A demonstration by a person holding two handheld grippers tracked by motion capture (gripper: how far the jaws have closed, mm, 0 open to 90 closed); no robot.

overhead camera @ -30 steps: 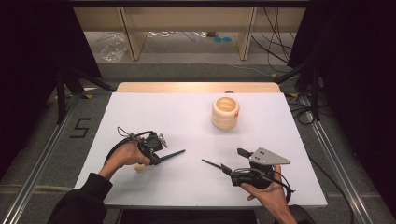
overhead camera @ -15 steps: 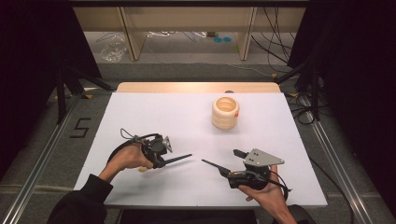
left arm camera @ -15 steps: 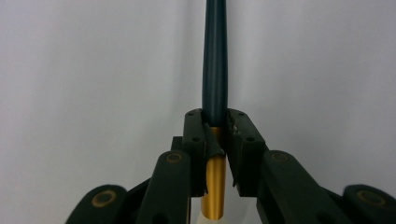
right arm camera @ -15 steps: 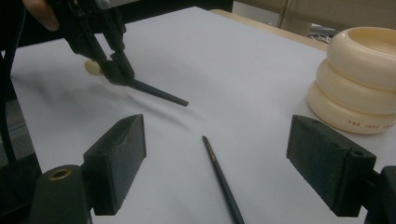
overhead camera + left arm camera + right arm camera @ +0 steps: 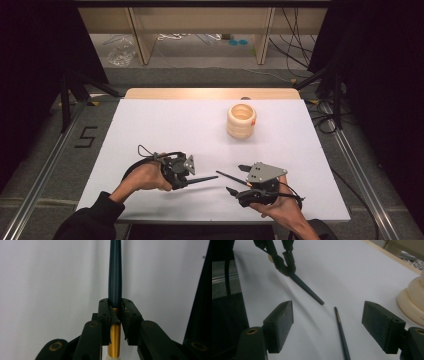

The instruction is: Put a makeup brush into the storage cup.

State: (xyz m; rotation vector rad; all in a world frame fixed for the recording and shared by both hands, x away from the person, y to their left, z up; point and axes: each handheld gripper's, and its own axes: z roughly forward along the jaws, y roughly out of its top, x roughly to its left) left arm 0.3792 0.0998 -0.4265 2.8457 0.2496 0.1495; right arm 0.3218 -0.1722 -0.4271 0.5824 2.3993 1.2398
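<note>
My left gripper (image 5: 187, 180) is near the table's front edge, shut on a paintbrush (image 5: 115, 277) with a dark handle and a gold ferrule. The handle points right, toward my right gripper (image 5: 235, 179). A second, thinner dark brush (image 5: 340, 332) lies flat on the white table, between the right gripper's (image 5: 329, 312) widely spread jaws. Those jaws have just been closing a little, and the pads stand well clear of the thin brush. The right gripper view also has the left gripper (image 5: 285, 267) at upper left, with its brush (image 5: 307, 287) slanting down over the table.
A cream ribbed holder (image 5: 241, 120) stands upright at the back right of the white table (image 5: 165, 125); its side is also in the right gripper view (image 5: 414, 302). Dark floor and metal rails flank the table, with wooden shelving beyond the far edge.
My left gripper has carried its brush to the right, closer to the right gripper. The right hand has barely shifted.
</note>
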